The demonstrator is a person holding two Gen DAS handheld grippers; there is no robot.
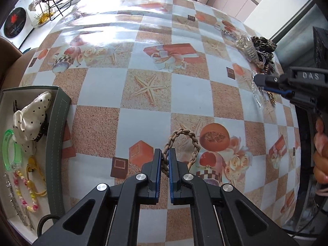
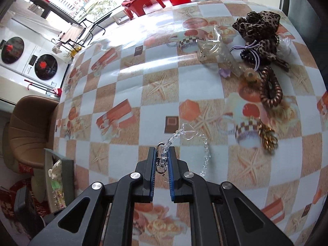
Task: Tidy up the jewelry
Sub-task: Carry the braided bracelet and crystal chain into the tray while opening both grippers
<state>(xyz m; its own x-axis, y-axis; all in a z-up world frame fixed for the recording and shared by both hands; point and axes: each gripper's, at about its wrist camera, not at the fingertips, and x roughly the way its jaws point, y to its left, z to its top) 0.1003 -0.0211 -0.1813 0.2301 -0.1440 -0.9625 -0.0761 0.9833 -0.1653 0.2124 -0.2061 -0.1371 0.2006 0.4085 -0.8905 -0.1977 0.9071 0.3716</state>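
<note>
My left gripper [image 1: 165, 155] is shut on a tan braided rope bracelet [image 1: 184, 141], whose loop hangs over the checked tablecloth. My right gripper [image 2: 162, 153] is shut on a clear bead chain with a metal clasp [image 2: 185, 137], held above the table; that gripper also shows in the left wrist view [image 1: 258, 80]. A green-grey jewelry box [image 1: 58, 123] at the left holds a polka-dot bow clip [image 1: 30, 119], a green bangle [image 1: 11, 149], a pink-yellow bead bracelet [image 1: 24, 192] and a yellow cord. The box also shows in the right wrist view [image 2: 67, 176].
A pile of loose pieces lies at the table's far right: a leopard scrunchie [image 2: 258, 28], a clear hair clip [image 2: 219, 53], a brown spiral hair tie [image 2: 270, 88], a gold chain [image 2: 268, 139]. A brown chair [image 2: 30, 123] stands by the left table edge.
</note>
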